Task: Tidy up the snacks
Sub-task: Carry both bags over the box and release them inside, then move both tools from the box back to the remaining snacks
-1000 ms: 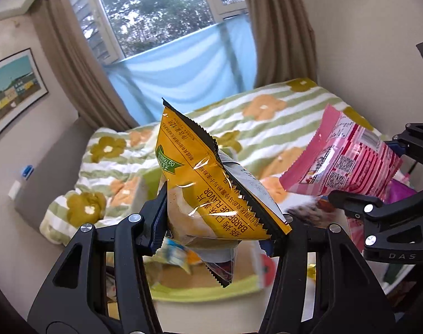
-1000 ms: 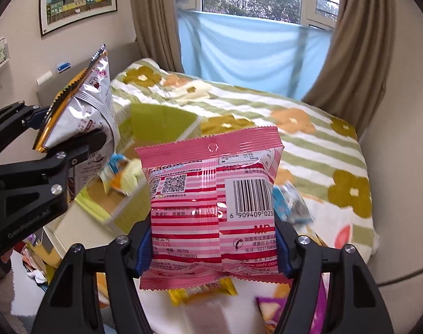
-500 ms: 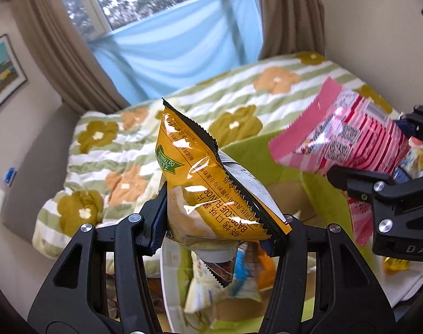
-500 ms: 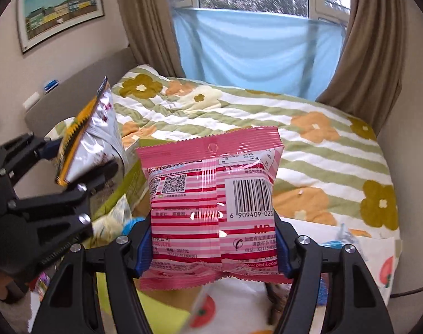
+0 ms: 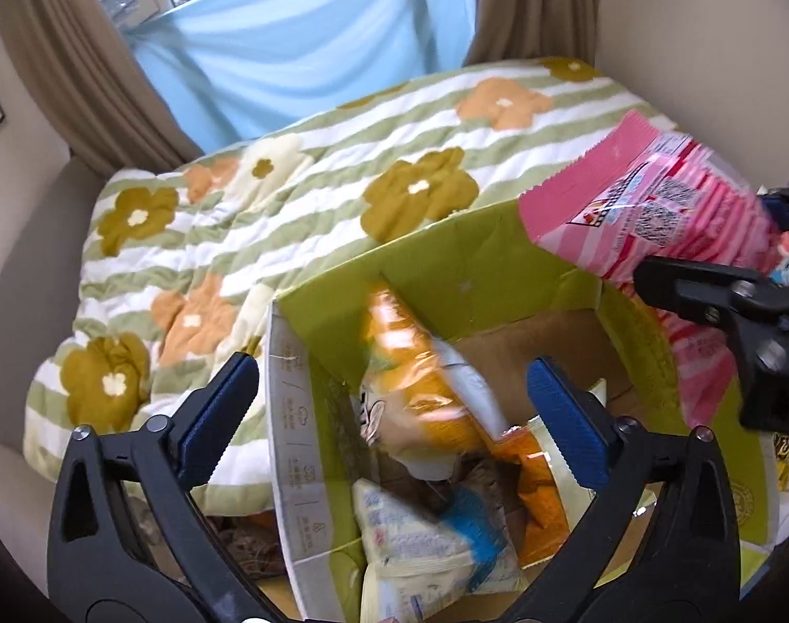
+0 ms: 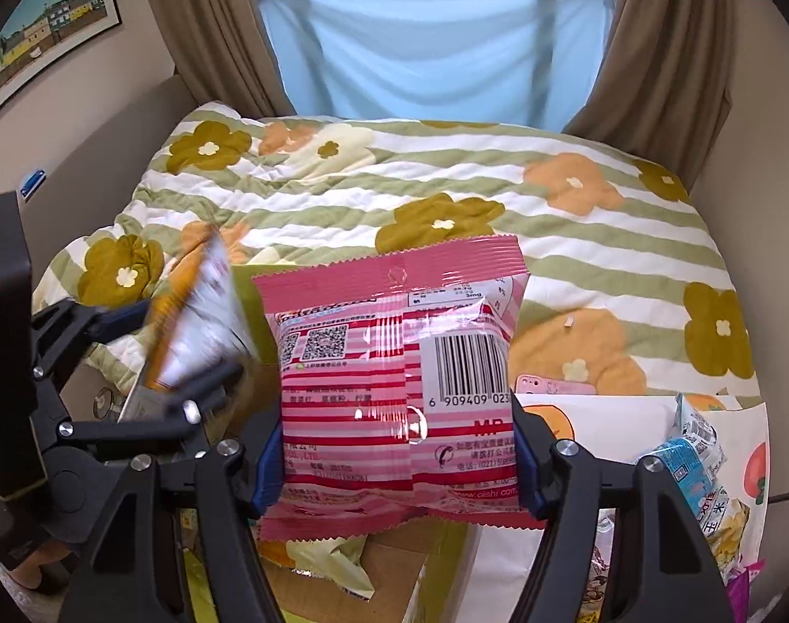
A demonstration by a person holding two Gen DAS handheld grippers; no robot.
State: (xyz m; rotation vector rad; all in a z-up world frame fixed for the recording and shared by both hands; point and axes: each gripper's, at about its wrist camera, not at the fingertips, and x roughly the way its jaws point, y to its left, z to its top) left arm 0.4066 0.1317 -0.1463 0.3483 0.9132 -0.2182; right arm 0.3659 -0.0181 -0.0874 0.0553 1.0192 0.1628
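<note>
My left gripper [image 5: 389, 405] hangs over an open green cardboard box [image 5: 462, 259]. Its jaws are opening and stand wide apart. A blurred orange chip bag [image 5: 420, 379] is loose between the blue pads, touching neither, and is dropping into the box. In the right wrist view the same orange bag [image 6: 197, 311] slips out of the left gripper [image 6: 171, 358]. My right gripper [image 6: 397, 457] is shut on a pink striped snack bag [image 6: 394, 363], upright above the box's right side. That pink bag [image 5: 654, 218] also shows at the right of the left wrist view.
Several snack packets [image 5: 425, 535] lie in the box. The box stands against a bed with a green-striped flowered quilt [image 6: 446, 181]. A pink phone [image 6: 555, 384] and loose snack packets [image 6: 695, 457] lie on a white fruit-print sheet [image 6: 617, 415] at the right. Curtains and a window are behind.
The left jaws went from shut on the orange chip bag to wide apart, and the bag is falling into the box. Both grippers moved forward and down over the box.
</note>
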